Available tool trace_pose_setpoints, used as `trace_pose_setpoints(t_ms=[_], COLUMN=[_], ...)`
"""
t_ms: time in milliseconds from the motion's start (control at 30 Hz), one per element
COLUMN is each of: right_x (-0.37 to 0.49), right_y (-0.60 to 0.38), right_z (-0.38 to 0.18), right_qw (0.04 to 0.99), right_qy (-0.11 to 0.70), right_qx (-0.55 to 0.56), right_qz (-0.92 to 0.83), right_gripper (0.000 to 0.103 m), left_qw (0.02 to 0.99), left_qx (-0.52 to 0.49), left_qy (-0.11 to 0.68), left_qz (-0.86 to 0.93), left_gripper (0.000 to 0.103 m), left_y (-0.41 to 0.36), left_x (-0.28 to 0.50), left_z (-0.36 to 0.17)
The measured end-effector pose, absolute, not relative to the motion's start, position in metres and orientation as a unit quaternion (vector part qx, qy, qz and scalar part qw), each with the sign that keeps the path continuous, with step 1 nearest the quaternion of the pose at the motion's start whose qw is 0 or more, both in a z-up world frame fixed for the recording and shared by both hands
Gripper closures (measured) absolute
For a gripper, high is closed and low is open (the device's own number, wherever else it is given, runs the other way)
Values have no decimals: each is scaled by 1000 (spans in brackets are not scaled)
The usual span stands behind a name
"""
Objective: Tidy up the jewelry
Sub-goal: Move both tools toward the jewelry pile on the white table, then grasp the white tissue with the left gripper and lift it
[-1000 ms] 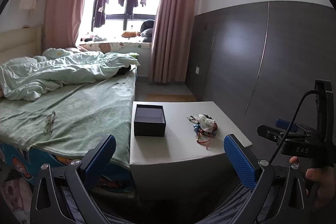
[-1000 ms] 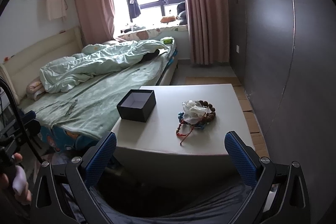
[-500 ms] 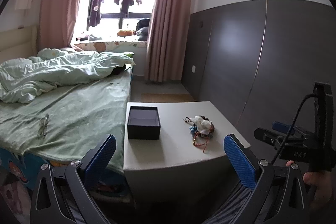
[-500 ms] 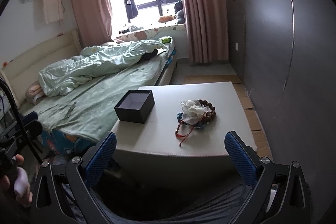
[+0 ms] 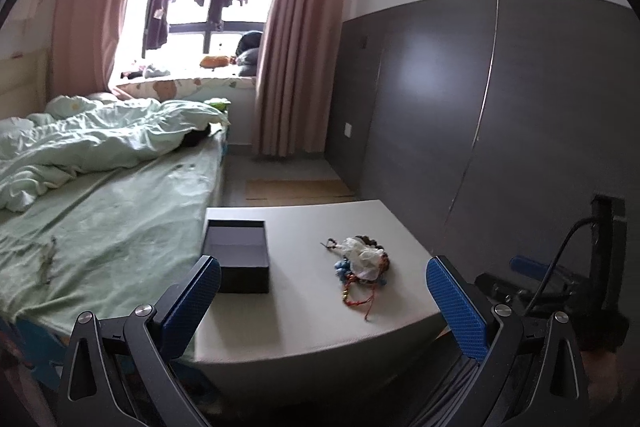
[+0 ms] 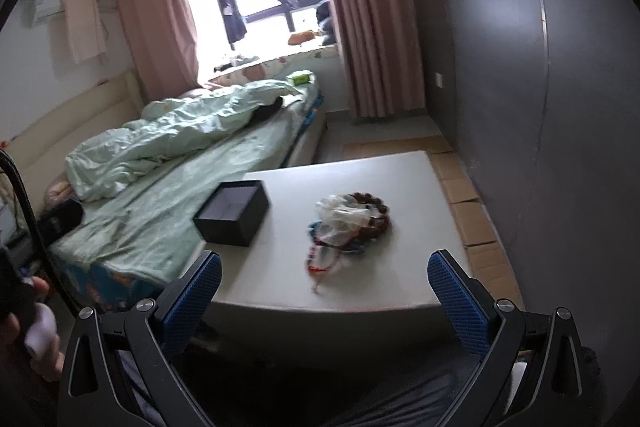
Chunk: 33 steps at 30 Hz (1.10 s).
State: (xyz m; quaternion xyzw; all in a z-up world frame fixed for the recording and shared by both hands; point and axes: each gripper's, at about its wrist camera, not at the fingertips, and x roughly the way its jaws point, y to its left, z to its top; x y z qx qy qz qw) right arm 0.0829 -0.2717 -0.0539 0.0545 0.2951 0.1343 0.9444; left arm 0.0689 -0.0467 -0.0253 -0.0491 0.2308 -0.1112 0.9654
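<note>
A tangled pile of jewelry (image 5: 360,263) with brown beads, coloured strings and a clear plastic bag lies on a white table (image 5: 304,323); it also shows in the right wrist view (image 6: 348,223). An open black box (image 5: 237,255) stands to its left, also in the right wrist view (image 6: 233,213). My left gripper (image 5: 324,299) is open and empty, short of the table's near edge. My right gripper (image 6: 324,295) is open and empty, also short of the near edge.
A bed with a green quilt (image 5: 92,163) borders the table's left side. A dark grey wall panel (image 5: 480,115) runs along the right. Glasses (image 5: 46,259) lie on the bed. Cardboard (image 6: 472,203) covers the floor beside the table. The white table also shows in the right wrist view (image 6: 360,287).
Both grippers have moved closer to the table, so the box and jewelry look larger. Both stay open and empty.
</note>
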Motion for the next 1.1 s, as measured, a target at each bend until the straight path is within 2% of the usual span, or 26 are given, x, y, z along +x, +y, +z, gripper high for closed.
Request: trace_pose_setpoints(t_ms=[533,633,833,967,1000,1033,1100], right_x=[140,151,169,182,185,189,195], right_y=[-316,-322,-335,-338,-339,-341,-345], right_z=[-94,-102,-117,-126,-128,-132,-138], right_qw=[931,929,921,915,914,911,907], right_qy=[334,343,355,363,366,371,377], right_qx=[104,108,129,138,140,144,150], right_qz=[101,94,95,107,108,109,109], right_gripper=[0,0,1,9,16,20,21], left_qw=[940,936,922,909,905,901,896], left_qx=[-64,-64,-60,-60,-60,-60,-59], left_qy=[298,308,341,369,376,384,395], left_qz=[-153,-160,-174,-184,-187,-192,-195], left_gripper=[1,4,17,28,30,30,30], left_y=[-67,-73,-87,-96,-99,-102,-107], left_x=[154,169,202,222,227,232,242], left_z=[-67,-74,-88,-104,-108,-113,-122])
